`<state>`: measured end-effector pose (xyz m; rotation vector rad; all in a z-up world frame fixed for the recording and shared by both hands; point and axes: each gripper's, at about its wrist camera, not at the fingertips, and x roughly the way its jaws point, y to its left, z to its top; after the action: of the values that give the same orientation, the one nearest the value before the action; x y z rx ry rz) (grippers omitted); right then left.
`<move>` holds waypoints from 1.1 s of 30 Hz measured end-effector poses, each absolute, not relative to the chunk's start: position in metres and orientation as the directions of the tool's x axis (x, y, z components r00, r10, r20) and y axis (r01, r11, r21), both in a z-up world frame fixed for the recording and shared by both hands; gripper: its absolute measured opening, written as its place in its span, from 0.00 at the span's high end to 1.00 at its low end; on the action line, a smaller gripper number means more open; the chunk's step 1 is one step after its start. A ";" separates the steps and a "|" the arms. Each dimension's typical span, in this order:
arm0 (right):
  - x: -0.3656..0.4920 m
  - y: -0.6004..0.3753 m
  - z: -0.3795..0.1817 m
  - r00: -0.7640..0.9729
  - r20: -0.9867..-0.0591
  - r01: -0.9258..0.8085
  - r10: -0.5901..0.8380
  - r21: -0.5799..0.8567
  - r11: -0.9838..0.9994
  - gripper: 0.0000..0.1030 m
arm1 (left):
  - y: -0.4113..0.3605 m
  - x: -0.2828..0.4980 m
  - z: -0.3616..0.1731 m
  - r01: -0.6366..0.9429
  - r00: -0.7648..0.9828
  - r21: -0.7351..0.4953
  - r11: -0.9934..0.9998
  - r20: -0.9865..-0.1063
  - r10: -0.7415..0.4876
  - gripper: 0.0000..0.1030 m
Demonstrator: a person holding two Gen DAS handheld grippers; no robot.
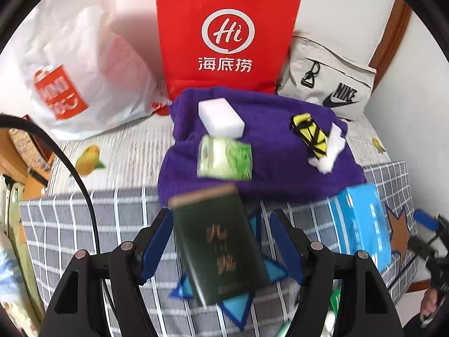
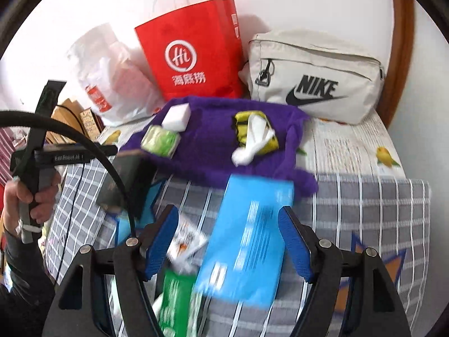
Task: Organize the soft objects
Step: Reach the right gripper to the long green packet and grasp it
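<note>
A purple towel (image 1: pixel 280 168) (image 2: pixel 207 140) lies on the bed and carries a white sponge (image 1: pixel 220 116), a green tissue packet (image 1: pixel 224 158), a yellow strapped item (image 1: pixel 308 133) and a white cotton wad (image 1: pixel 328 151). My left gripper (image 1: pixel 220 238) is open. A dark green tin (image 1: pixel 219 250) lies on the checked cloth between its fingers, with a gap on each side. My right gripper (image 2: pixel 228 244) is open above a light blue box (image 2: pixel 247 238) that rests on the cloth. Motion blur smears both boxes.
A red paper bag (image 1: pixel 224 33), a white plastic bag (image 1: pixel 78 70) and a beige Nike bag (image 2: pixel 314 78) stand against the wall behind the towel. A green packet (image 2: pixel 176 295) and a white sachet (image 2: pixel 185 244) lie by the blue box. A hand (image 2: pixel 28 196) grips the left handle.
</note>
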<state>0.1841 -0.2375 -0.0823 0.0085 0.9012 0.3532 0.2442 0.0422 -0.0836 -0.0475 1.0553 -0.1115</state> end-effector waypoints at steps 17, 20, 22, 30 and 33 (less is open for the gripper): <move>0.100 -0.196 -0.177 0.399 -0.863 -0.335 0.310 0.178 0.925 0.29 | 0.053 0.138 -0.094 0.042 0.492 -0.158 0.987 -0.856 -0.158 0.32; 0.101 -0.195 -0.185 0.389 -0.873 -0.320 0.295 0.173 0.932 0.29 | 0.055 0.127 -0.098 0.040 0.482 -0.164 0.986 -0.861 -0.163 0.32; 0.104 -0.194 -0.192 0.376 -0.882 -0.315 0.285 0.168 0.934 0.29 | 0.055 0.121 -0.101 0.041 0.477 -0.168 0.985 -0.863 -0.167 0.32; 0.101 -0.185 -0.204 0.349 -0.888 -0.351 0.299 0.172 0.920 0.52 | 0.056 0.105 -0.114 0.033 0.448 -0.202 0.979 -0.872 -0.195 0.32; 0.098 -0.187 -0.198 0.366 -0.879 -0.362 0.306 0.169 0.917 0.53 | 0.051 0.103 -0.117 0.043 0.438 -0.194 0.980 -0.878 -0.193 0.32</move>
<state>0.0975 -0.1872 -0.1981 -0.0567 1.1160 0.4300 0.1032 0.0514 -0.1169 -0.1510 1.1091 -0.1476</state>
